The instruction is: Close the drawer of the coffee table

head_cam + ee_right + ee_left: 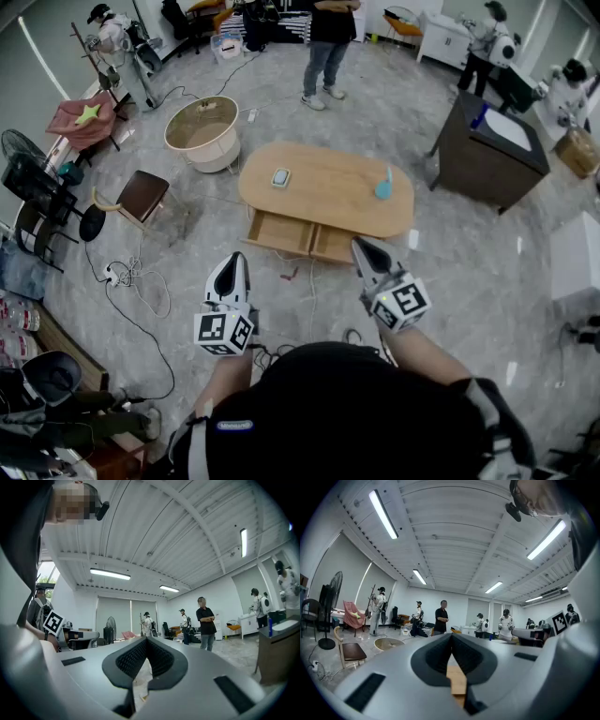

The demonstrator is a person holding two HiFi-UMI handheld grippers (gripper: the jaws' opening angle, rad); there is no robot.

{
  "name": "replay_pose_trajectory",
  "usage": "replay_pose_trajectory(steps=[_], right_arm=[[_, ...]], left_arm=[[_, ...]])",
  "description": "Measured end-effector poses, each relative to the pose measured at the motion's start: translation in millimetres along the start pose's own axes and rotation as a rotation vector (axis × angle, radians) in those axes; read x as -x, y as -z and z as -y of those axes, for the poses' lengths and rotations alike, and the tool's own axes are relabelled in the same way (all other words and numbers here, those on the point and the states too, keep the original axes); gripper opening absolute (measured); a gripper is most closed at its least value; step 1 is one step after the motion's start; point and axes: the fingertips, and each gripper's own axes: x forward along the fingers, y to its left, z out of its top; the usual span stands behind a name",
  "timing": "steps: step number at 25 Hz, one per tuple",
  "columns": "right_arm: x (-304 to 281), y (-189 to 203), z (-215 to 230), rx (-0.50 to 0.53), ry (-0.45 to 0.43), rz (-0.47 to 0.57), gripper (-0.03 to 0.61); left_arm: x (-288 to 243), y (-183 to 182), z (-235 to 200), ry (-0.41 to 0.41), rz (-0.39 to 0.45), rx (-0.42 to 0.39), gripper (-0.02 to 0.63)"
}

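Nearest, the person's two forearms reach forward over the grey stone floor (469,281), each carrying a claw with a marker cube. The left claw (235,257) has its jaws pressed together with nothing between them; in the left gripper view the left claw (451,638) shows its tips meeting, and only a strip of pale wood appears through the gap below them. The right claw (360,243) is likewise pressed together and empty, its tips touching in the right gripper view (146,642). In the head view the right claw's tip overlaps the front right edge of the drawer (281,232), though whether it touches cannot be told; the left claw stands short of the drawer front, with a band of bare floor and a thin white cable (311,295) between them. The drawer is pulled out from under the near long edge of the oval wooden worktop (328,202), showing two open compartments side by side. On the worktop lie a small grey block (280,177) and a blue object (383,187), well apart. To the left, loose cords (131,281) and a brown-seated stool (142,195) narrow the floor; to the right it is open up to a dark cabinet (478,159). Beyond the far edge a round tub-shaped table (202,133) and a standing person (328,47) are well clear.
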Motion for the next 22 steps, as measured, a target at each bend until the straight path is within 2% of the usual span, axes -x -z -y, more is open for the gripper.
replay_pose_trajectory(steps=[6,11,22], right_arm=[[3.0,-8.3,0.2,-0.028,-0.013,0.053,0.009],[1.8,-5.2,-1.6,-0.024,-0.009,0.053,0.011],[-3.1,1.6,-5.9,-0.028,-0.013,0.050,0.012]], left_arm=[[-4.1,0.2,2.1,0.005,-0.001,0.003,0.008],[-3.1,1.6,2.4,0.003,0.004,0.007,0.008],[7.4,6.9,-10.7,-0.069,0.031,0.037,0.009]])
